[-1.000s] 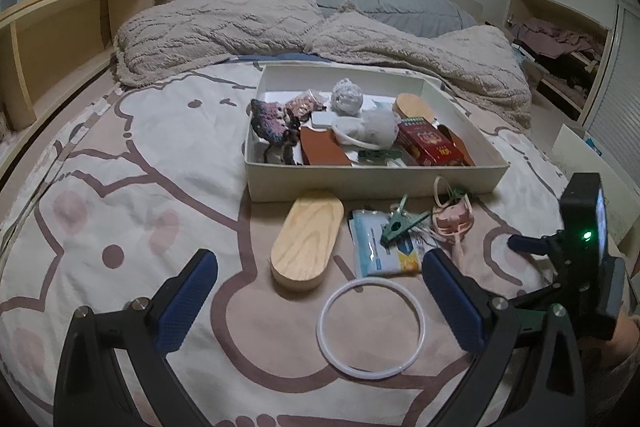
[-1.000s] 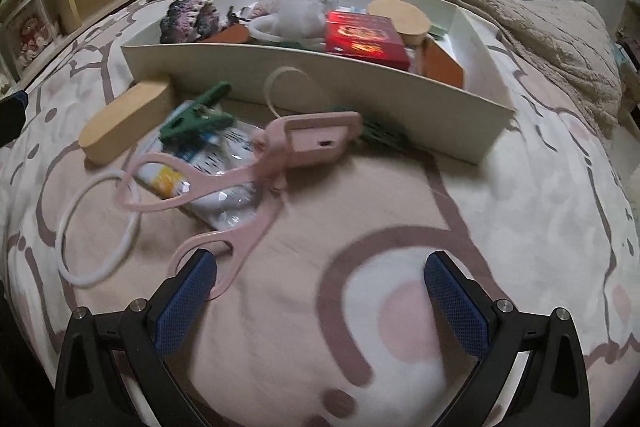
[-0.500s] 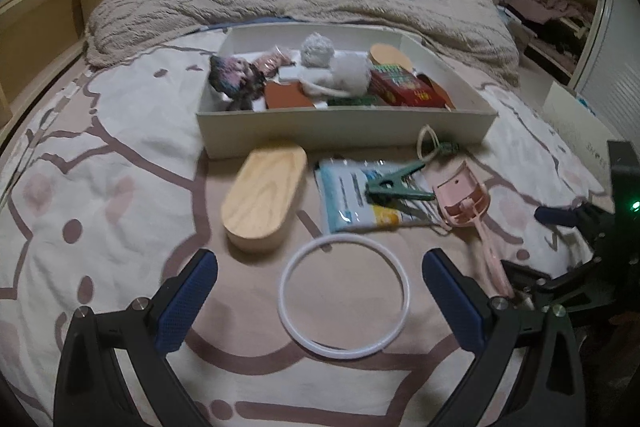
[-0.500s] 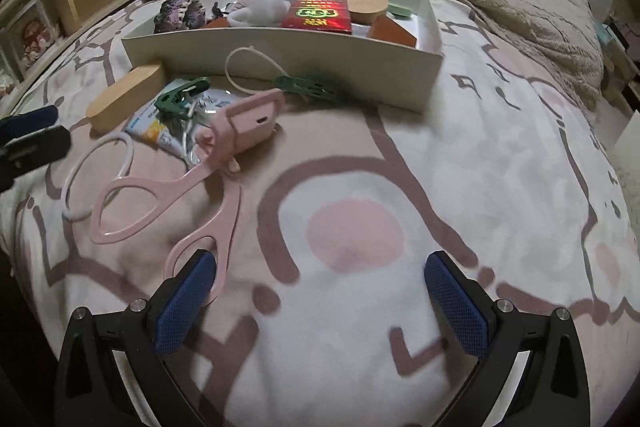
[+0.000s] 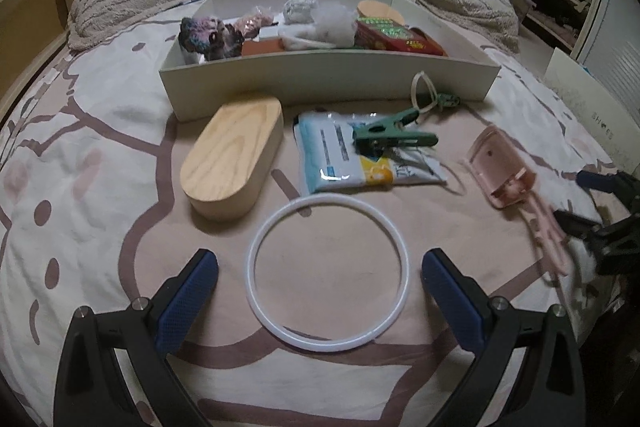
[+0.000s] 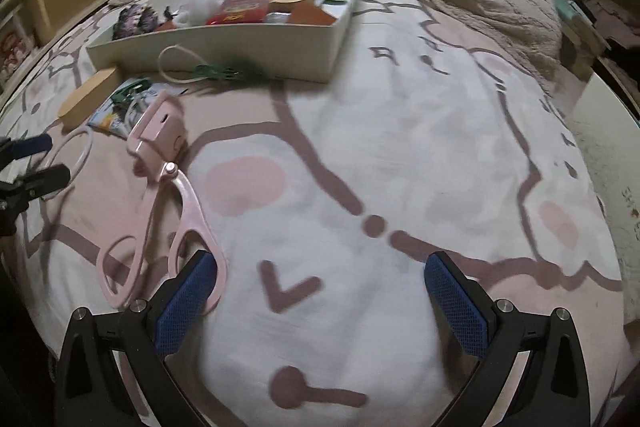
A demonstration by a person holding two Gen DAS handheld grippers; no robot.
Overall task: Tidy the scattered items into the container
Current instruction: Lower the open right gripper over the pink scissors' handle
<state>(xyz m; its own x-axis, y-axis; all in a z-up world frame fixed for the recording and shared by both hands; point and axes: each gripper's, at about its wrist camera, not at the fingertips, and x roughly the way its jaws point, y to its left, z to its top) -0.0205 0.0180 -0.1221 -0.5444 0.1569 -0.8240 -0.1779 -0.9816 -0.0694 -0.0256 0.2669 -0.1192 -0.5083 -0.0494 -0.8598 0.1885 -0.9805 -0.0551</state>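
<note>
Hovering over bed (image 5: 100, 131): left gripper (image 5: 320, 293), right gripper (image 6: 320, 301), both wide open, empty.
Ring (image 5: 327, 271) between left jaws; pink tool (image 6: 168, 195) touching right gripper; box (image 5: 328, 79) beyond.

Dim, warm indoor light in both views, colours muted & grainy. Strong fisheye bend w/ black corners. Left view fairly sharp around the white ring (image 5: 327, 273), glare on the plastic packet (image 5: 362, 157) behind it; pink scissors-like tool (image 5: 520, 187) right of ring smeared. Right view motion-blurred throughout, soft shadows.
</note>
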